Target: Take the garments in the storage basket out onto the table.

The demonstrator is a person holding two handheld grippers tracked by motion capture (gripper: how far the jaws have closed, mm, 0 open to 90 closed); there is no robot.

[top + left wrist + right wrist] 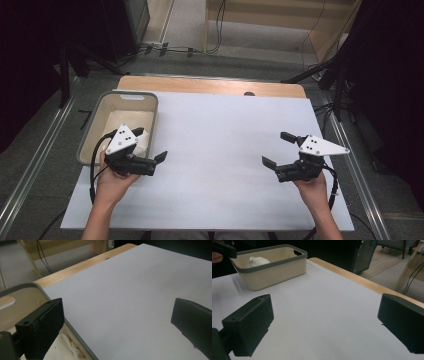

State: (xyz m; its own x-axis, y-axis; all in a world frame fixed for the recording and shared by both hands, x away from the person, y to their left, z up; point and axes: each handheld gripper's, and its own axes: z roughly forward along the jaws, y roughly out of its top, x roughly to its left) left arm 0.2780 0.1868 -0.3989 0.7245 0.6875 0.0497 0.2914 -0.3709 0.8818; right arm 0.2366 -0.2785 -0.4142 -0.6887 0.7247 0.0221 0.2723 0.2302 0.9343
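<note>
White cloth (131,136) in basket (131,96); left hand-held gripper (150,145) just above, jaws apart.

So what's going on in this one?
A person at a table holds a hand-held gripper in each hand. The left hand-held gripper is open beside a beige bin at the table's left, one jaw over its rim. A white cloth lies in the bin. The right hand-held gripper is open too, above the white sheet on the table, with nothing between its jaws. Neither grips anything yet.
</note>
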